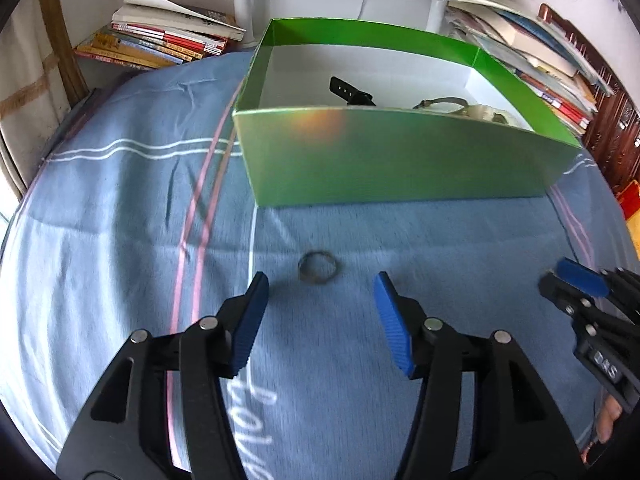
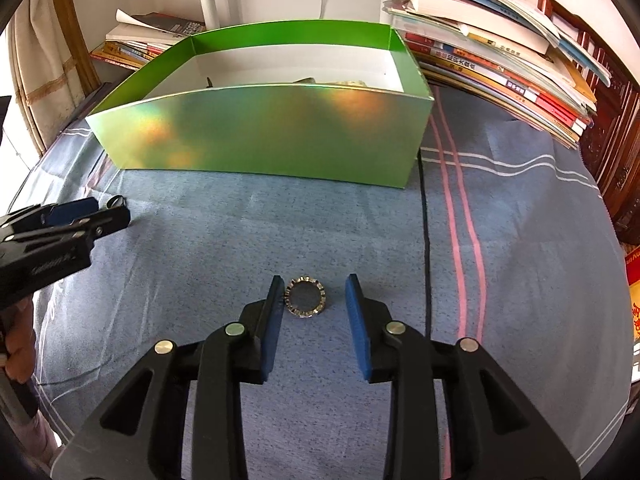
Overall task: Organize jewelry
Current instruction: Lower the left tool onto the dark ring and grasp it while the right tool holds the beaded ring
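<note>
Jaws of both grippers apart, left gripper before a plain ring, right gripper astride a notched ring on the bedsheet.

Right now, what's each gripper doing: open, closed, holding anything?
Left gripper: open, holding nothing; a plain ring lies on the blue cloth just ahead of its tips.
Right gripper: open, holding nothing; a notched ring lies between its fingers.

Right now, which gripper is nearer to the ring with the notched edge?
Right. The right gripper has the notched ring between its open fingers on the blue cloth; the left gripper sits far off, over a plain ring.
</note>
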`<state>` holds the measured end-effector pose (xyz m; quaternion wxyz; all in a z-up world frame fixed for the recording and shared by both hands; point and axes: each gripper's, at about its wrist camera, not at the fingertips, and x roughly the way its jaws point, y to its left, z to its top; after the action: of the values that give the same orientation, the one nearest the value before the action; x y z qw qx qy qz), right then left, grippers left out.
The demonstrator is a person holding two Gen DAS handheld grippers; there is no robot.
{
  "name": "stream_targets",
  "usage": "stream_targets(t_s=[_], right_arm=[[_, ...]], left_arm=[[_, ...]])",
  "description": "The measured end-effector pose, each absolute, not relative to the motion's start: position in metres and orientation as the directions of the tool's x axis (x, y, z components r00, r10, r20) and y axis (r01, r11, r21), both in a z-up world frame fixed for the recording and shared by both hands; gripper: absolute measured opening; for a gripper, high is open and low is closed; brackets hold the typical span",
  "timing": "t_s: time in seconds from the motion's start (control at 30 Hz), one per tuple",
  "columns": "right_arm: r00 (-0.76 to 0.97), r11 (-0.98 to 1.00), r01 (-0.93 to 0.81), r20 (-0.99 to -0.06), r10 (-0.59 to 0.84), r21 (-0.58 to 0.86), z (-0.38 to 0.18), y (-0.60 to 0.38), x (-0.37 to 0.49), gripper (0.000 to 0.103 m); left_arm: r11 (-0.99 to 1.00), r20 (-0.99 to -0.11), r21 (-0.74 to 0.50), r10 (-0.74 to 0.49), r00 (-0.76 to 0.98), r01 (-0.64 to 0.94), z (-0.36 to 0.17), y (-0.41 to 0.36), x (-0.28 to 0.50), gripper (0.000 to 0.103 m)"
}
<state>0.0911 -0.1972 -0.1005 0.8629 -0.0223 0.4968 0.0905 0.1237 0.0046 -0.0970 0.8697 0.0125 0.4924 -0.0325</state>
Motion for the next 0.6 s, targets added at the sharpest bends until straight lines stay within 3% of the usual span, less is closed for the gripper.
stream_targets(t_s=[0.1,0.2,0.6], right_arm=[[0.493,0.983,-0.173,-0.859,0.141,0.063,-0.098,-0.201,0.090,0.033],[0.495,0.979,-0.189,-0.853,0.165,0.080,-0.096,-0.200,0.087,0.043],[0.492,0.979,-0.201,-0.861,0.127,0.029,-0.101,-0.191,0.084,0.043]], left_arm=[[0.998,-0.854,0.013,-0.022,0.520,0.063,-0.099,0.003,0.127,0.048],[0.997,-0.854,0.009,-0.029,0.519,0.071,-0.098,0.003,0.126,0.044],[0.998,-0.849,0.015,-0.018,0.529,0.059,-0.099,0.002,0.125,0.045]])
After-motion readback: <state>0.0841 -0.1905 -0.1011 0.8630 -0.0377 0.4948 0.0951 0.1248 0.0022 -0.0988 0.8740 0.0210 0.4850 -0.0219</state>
